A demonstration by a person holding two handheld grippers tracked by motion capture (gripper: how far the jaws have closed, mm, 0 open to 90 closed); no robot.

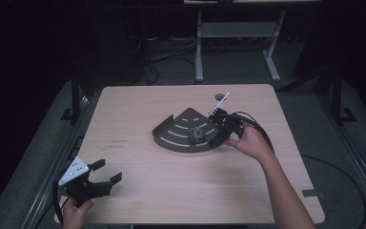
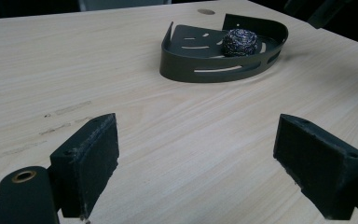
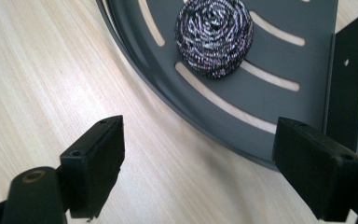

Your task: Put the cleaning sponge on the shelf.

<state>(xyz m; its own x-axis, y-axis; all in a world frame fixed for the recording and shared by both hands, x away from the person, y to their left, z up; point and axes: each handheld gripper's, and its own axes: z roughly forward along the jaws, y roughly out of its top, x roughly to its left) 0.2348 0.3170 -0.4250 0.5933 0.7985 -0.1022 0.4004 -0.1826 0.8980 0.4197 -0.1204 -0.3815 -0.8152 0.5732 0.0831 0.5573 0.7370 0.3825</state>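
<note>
Seen from above: pale wooden table (image 1: 171, 186) under dim light, dark floor all around.

At near left corner, left hand-held gripper (image 1: 106, 173), black, grey three-cornered plate on top, jaws spread wide, grasping nothing, hovering over bare wood well apart from everything else.

Toward centre right, dark grey quarter-round metal tray (image 1: 171, 138) with slotted floor and low rim, flat on table. Inside it, near straight right-hand wall, round silvery steel-wool scouring ball (image 1: 197, 134), resting loose on slots.

Just right of ball, right hand-held gripper (image 1: 214, 136), also released, jaws wide apart, reaching across tray edge. In right gripper view, scouring ball (image 3: 214, 37) lying ahead of jaws and between their lines, untouched; one jaw over bare wood outside curved rim (image 3: 168, 100), other over tray floor beside upright wall.

Likely step: picking ball out of tray. Best done by advancing forward over rim, centring ball between pads, keeping clear of upright wall, then closing gently, since springy wire compresses and may roll away.
</note>
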